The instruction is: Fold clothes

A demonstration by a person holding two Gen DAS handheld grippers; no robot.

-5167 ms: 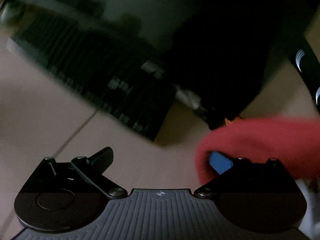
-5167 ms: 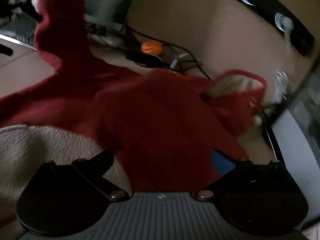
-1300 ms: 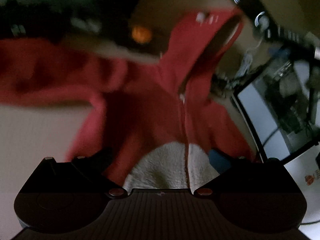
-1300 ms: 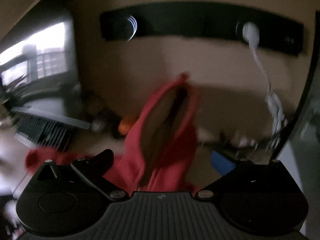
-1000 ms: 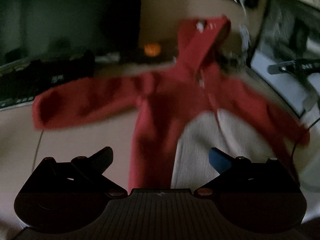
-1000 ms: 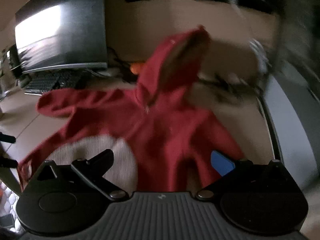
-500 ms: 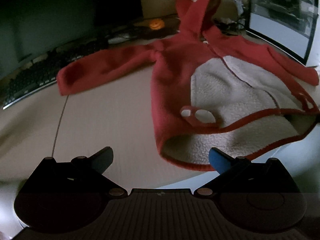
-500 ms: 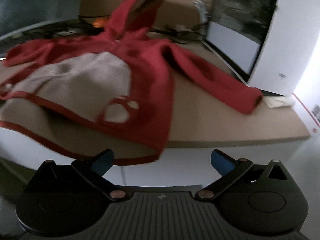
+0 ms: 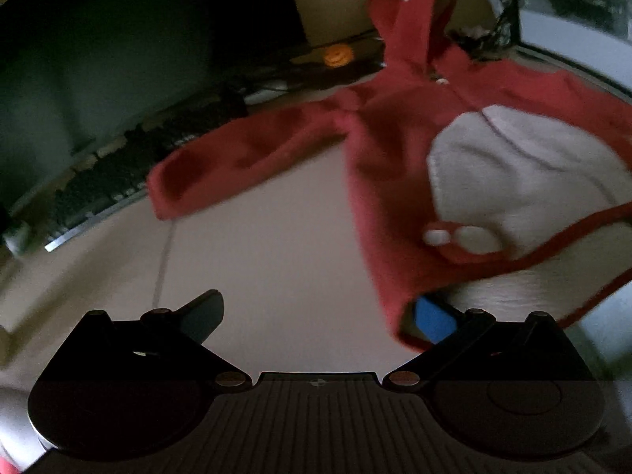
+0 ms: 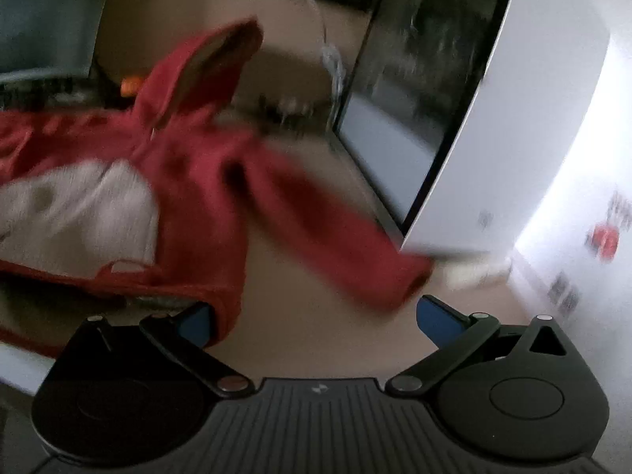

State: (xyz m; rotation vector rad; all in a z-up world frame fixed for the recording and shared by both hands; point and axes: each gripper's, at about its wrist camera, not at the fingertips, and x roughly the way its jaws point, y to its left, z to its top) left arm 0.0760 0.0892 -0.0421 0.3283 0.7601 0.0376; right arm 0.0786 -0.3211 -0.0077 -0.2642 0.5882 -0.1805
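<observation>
Since half a second ago both grippers have closed in on the garment's lower corners, each from its own side. Left gripper (image 9: 316, 316) stands spread wide, jaws released, gripping nothing; its blue-padded finger (image 9: 434, 322) lies at the lower hem corner of the red fleece hooded jacket with cream front panel (image 9: 395, 166), whether touching cannot be told through the blur. Right gripper (image 10: 316, 318) is likewise released and spread; its left blue pad sits just beside the opposite hem corner of the jacket (image 10: 197, 181), the other pad near the cuff of the outstretched sleeve (image 10: 335, 237). Jacket lies front up and spread flat on the beige tabletop (image 9: 256, 256), sleeves extended to either side, hood (image 9: 414, 19) propped upright against the rear wall, hem hanging over the near table edge. Surroundings: black keyboard (image 9: 118, 177) beyond the left sleeve's cuff, dark monitor (image 9: 118, 39) behind it, small orange round object (image 9: 337, 55) among cables at the back. White-cased appliance with dark glass front (image 10: 474, 118) stands close beside the right sleeve, crowding that side.
</observation>
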